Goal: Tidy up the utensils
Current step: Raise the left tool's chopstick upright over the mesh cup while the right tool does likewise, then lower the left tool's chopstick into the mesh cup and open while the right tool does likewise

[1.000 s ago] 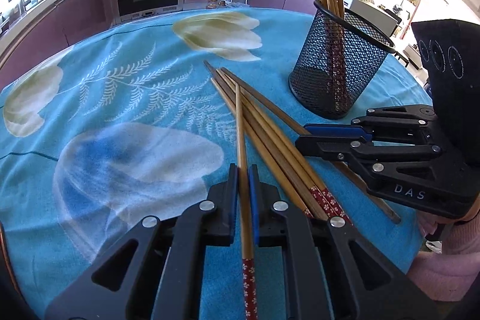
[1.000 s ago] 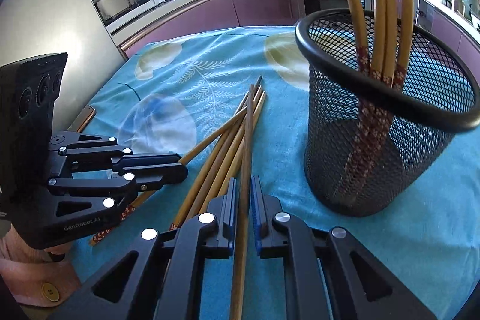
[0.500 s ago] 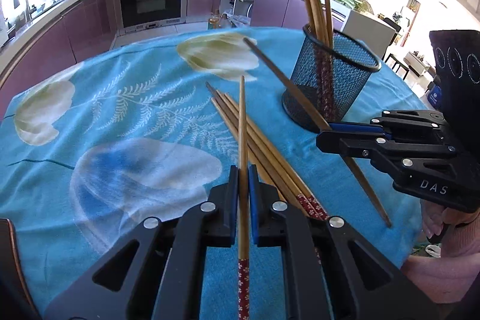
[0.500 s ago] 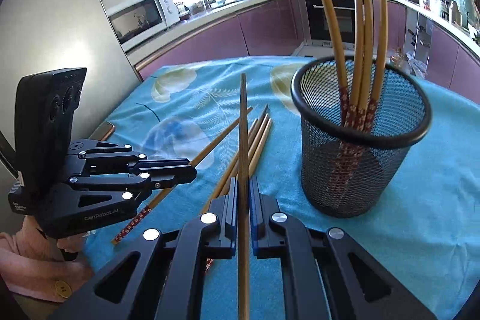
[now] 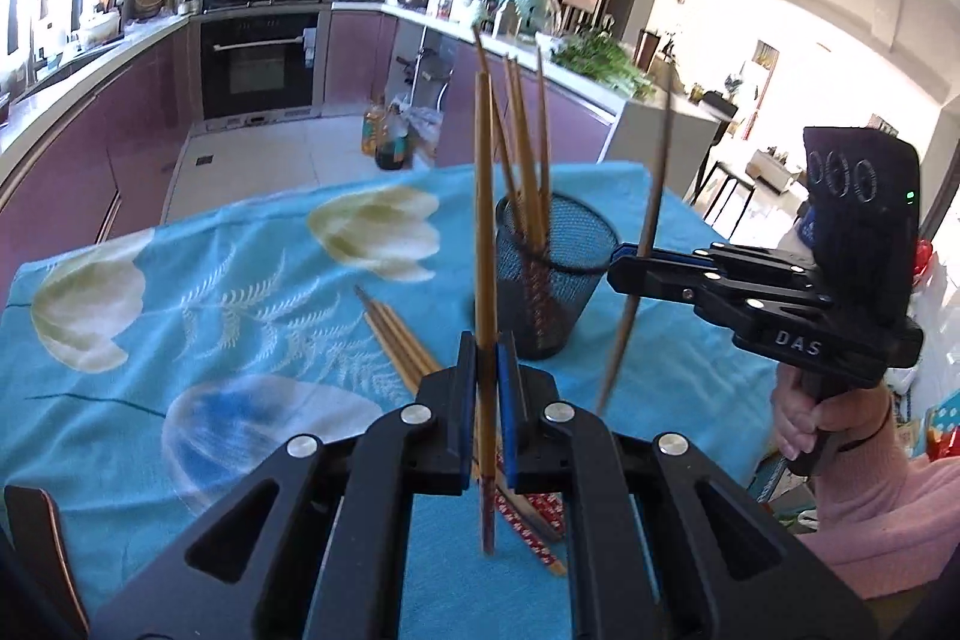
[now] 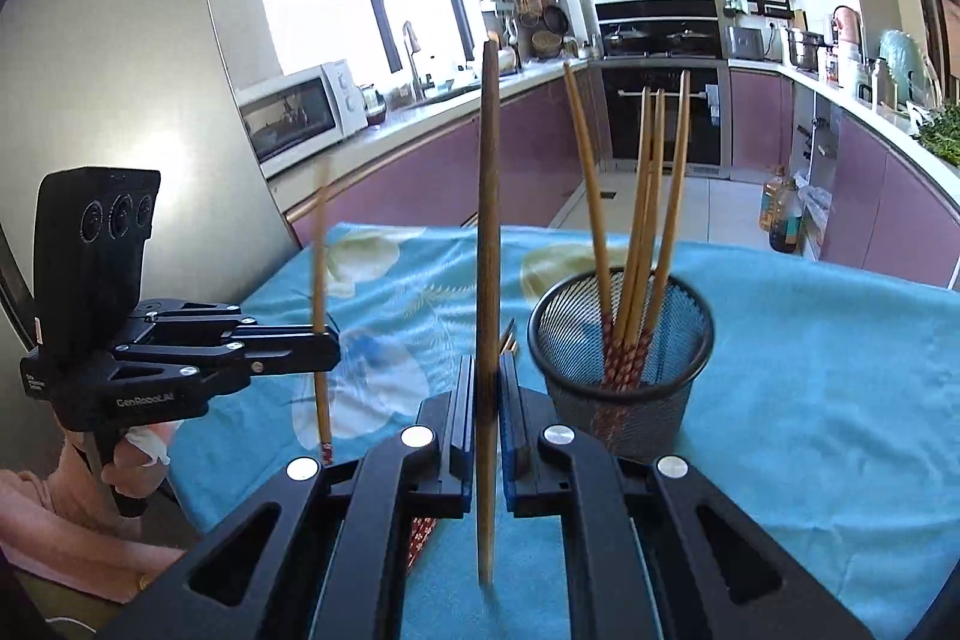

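I am clamping my left gripper (image 5: pixel 486 370) on one bamboo chopstick (image 5: pixel 483 220) and my right gripper (image 6: pixel 487 388) on a darker chopstick (image 6: pixel 489 220), both nearly upright above the blue tablecloth (image 5: pixel 240 280), near the mesh holder (image 6: pixel 624 340); spare chopsticks (image 5: pixel 396 340) are lying beside it

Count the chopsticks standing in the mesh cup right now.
4, all inside the mesh cup: one chopstick leans left, three bunch toward the right. Their lower ends overlap, so another could be hidden.
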Motion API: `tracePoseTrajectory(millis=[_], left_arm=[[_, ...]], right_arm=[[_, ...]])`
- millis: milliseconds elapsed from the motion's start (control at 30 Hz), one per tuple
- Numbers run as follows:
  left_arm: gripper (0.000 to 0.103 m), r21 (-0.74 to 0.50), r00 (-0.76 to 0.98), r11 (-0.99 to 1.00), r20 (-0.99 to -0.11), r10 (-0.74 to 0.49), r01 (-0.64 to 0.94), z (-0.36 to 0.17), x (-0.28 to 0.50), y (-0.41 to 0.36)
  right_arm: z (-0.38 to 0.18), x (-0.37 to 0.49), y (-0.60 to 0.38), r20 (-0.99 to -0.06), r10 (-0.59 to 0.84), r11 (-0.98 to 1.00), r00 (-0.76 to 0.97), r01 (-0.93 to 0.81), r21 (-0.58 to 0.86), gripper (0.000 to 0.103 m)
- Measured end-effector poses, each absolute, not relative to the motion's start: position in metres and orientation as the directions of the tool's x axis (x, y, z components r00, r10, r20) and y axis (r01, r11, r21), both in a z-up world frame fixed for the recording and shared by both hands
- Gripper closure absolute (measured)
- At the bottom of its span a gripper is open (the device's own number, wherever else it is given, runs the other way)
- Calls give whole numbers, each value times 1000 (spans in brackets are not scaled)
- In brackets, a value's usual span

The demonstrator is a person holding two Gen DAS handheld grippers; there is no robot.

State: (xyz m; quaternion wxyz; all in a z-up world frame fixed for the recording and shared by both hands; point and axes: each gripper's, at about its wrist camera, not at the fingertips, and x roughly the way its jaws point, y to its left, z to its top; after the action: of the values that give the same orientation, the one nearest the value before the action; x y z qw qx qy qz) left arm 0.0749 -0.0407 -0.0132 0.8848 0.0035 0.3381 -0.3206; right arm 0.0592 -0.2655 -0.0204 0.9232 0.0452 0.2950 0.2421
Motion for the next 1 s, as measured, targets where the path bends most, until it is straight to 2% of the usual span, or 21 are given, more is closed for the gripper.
tracePoseTrajectory(millis=[400,733,1000], left_arm=[[96,-249,604,758,-478,-638,603,32,85,-45],[96,-217,629,738,-404,-664,639,67,107,-79],[96,-179,651,746,-389,-652,641,78,116,-104]], right_arm=[[26,58,-286,-424,446,894,788,-415,169,97],[59,65,-302,-357,407,913,840,-390,124,97],[62,77,-313,-322,391,920,862,-363,145,97]])
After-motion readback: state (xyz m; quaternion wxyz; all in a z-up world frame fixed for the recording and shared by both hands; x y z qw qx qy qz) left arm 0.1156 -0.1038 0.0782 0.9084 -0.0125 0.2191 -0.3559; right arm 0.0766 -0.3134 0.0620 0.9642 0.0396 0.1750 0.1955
